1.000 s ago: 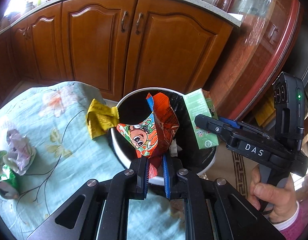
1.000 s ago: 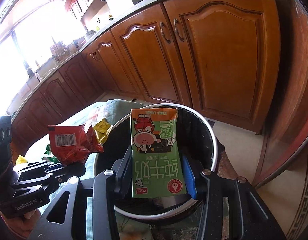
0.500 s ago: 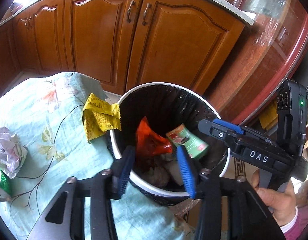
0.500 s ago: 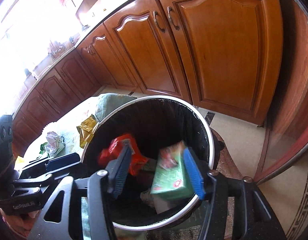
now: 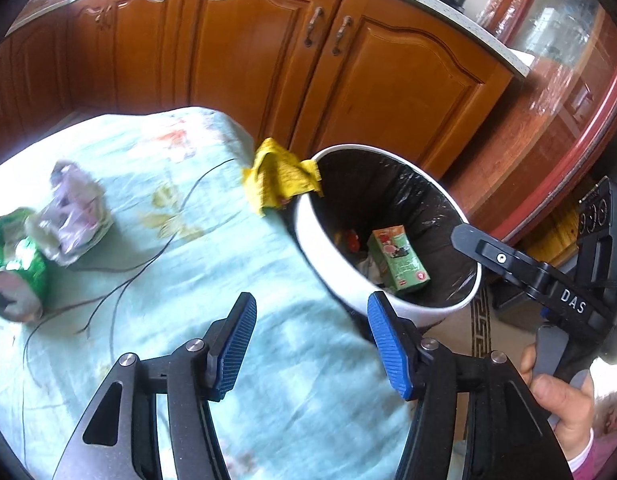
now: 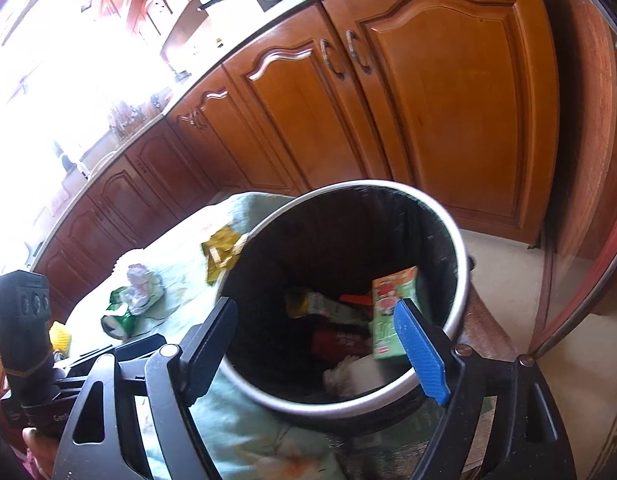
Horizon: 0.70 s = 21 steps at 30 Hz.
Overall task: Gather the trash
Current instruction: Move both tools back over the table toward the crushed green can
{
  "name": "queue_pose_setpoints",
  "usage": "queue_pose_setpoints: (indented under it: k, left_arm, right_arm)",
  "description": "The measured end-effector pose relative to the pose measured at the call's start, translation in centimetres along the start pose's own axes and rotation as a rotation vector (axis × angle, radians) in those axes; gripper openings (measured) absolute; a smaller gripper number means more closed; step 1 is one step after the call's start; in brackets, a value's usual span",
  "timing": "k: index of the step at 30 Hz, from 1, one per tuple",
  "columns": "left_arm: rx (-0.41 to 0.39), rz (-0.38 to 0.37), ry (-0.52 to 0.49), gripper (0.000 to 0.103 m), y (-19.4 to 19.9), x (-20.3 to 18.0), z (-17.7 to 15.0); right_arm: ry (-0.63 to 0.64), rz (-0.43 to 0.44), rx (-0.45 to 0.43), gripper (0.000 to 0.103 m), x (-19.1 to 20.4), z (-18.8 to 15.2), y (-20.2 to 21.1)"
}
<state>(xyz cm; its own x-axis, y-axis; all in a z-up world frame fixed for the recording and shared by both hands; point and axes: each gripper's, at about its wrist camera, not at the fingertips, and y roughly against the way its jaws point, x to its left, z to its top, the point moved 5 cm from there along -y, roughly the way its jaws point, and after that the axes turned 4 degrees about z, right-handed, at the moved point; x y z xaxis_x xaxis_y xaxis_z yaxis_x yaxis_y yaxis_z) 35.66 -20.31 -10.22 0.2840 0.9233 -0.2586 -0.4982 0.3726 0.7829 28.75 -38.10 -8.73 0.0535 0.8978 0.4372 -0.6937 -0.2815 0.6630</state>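
A white trash bin [image 5: 332, 276] with a black liner stands at the table's right edge; it also shows in the right wrist view [image 6: 460, 248]. A green drink carton [image 5: 400, 262] lies inside it [image 6: 392, 312] with a red wrapper [image 6: 336, 340]. My left gripper [image 5: 310, 344] is open and empty over the tablecloth, left of the bin. My right gripper [image 6: 320, 344] is open and empty above the bin's near rim. A yellow wrapper [image 5: 278, 178] lies against the bin's rim. Crumpled paper [image 5: 74, 214] and a green wrapper [image 5: 16, 268] lie at the table's left.
A pale green flowered tablecloth [image 5: 180, 240] covers the table. Brown wooden cabinets [image 5: 268, 64] run behind. A glass-fronted cabinet [image 5: 568, 92] stands at the right. The right gripper's body [image 5: 548, 280] hangs beside the bin.
Both grippers opened and dropped the red wrapper and the green carton into the bin. The left gripper has since swung left over the table.
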Motion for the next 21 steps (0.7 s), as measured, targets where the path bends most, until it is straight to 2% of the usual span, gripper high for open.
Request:
queue_pose_setpoints:
  k: [9, 21]
  left_arm:
    - [-0.036, 0.028, 0.098, 0.057, 4.2, 4.7, -2.4]
    - [-0.077, 0.083, 0.218, 0.057, 9.0, 10.9, -4.6]
  right_arm:
    - [0.04, 0.058, 0.003, 0.082, 4.8, -1.8, -0.3]
    - [0.121, 0.11, 0.051, 0.082, 10.7, -3.4, -2.9]
